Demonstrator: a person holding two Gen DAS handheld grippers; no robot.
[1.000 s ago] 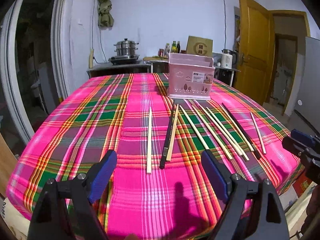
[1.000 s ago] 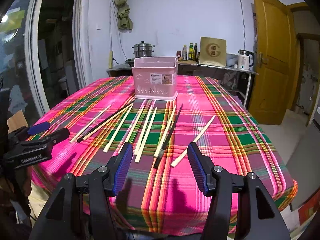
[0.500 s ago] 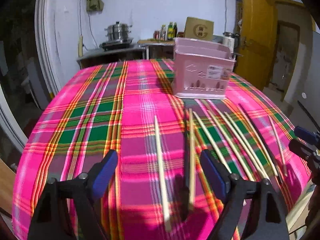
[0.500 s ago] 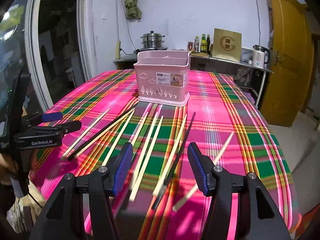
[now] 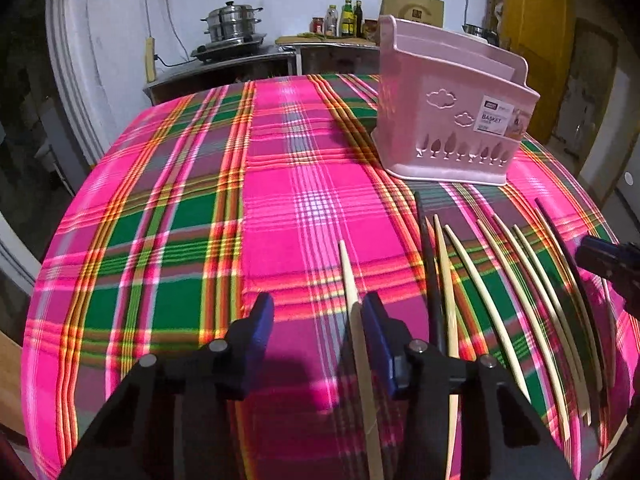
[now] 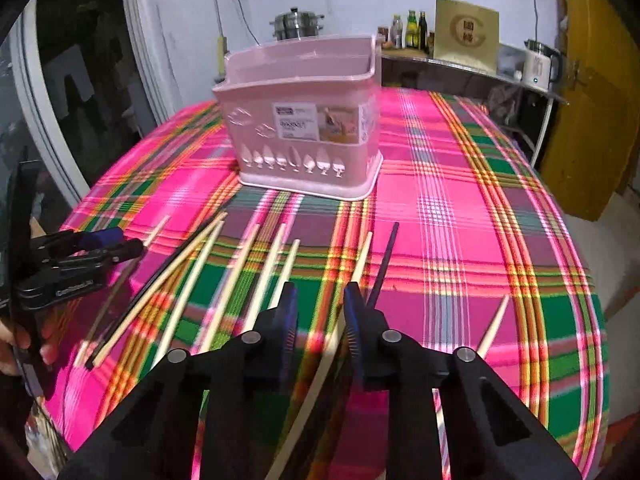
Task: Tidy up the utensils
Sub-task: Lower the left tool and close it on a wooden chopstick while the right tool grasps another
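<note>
Between closing left tool [image 5: 316,316] pads, pale chopstick [image 5: 347,276]

A woven plaid tablecloth [image 5: 168,208] is spread beneath the fingers. Ahead of them a glossy pink plastic basket [image 5: 452,120] is seen; pale matt wooden chopsticks [image 6: 236,280] are laid between.

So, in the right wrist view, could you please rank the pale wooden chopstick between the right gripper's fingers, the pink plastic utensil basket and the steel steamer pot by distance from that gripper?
1. Pale wooden chopstick: between the closing jaws of the right gripper.
2. Pink plastic utensil basket: ahead, mid-table.
3. Steel steamer pot: on the counter by the back wall.
</note>
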